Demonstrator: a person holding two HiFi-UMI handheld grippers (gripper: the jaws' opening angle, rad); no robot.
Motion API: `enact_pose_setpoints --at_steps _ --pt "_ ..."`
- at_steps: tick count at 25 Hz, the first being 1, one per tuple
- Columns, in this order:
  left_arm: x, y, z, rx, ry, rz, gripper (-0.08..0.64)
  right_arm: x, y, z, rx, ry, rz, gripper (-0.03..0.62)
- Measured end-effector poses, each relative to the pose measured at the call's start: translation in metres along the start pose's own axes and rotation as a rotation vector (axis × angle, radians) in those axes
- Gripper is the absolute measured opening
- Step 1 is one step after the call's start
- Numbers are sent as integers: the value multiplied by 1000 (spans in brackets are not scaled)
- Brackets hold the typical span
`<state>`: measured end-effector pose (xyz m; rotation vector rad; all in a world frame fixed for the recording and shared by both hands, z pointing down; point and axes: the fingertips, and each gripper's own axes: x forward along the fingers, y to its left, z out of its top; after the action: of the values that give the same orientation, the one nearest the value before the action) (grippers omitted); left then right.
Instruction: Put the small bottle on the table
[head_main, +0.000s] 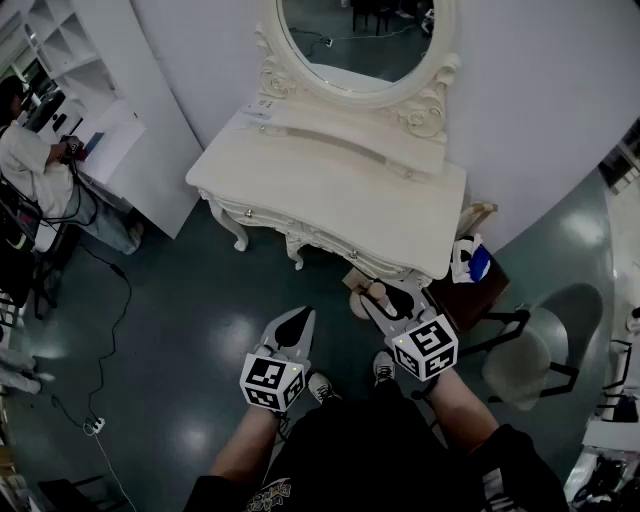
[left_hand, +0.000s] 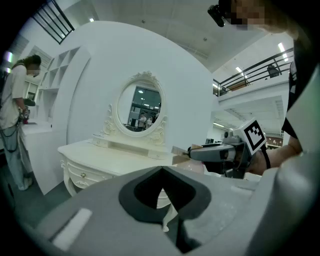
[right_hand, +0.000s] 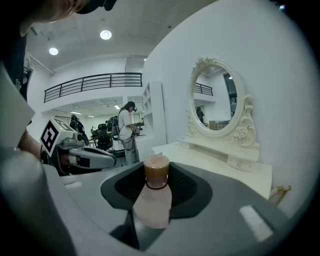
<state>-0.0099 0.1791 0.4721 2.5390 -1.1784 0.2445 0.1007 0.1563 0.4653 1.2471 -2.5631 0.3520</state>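
**A:** Right gripper view had the small bottle (right_hand: 152, 205) clamped upright in the right gripper (right_hand: 157, 182), with the table (right_hand: 220, 165) beyond.

**B:** Head view only showed it just short of the table's front edge. The left gripper (left_hand: 163, 192) was closed and empty.

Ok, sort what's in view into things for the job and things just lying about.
For the job: small bottle, held in the right claw; white dressing table.
Lying about: oval mirror; left claw, shut and empty; chair; floor cable; person off to the side.
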Motion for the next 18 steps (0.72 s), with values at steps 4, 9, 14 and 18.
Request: enact_pose_setpoints --at_steps 4,9,14,18 --pt "3 -4 0 1 1 -3 0 -3 -2 1 2 -3 -2 167" --pt "9 -12 0 3 5 -11 0 -8 -7 0 4 -4 -3 167" --pt "12 -18 -1 4 6 -13 0 -9 -12 0 26 -12 4 169" --pt "12 -19 1 1 3 -6 0 -10 -14 4 37 -23 9 169"
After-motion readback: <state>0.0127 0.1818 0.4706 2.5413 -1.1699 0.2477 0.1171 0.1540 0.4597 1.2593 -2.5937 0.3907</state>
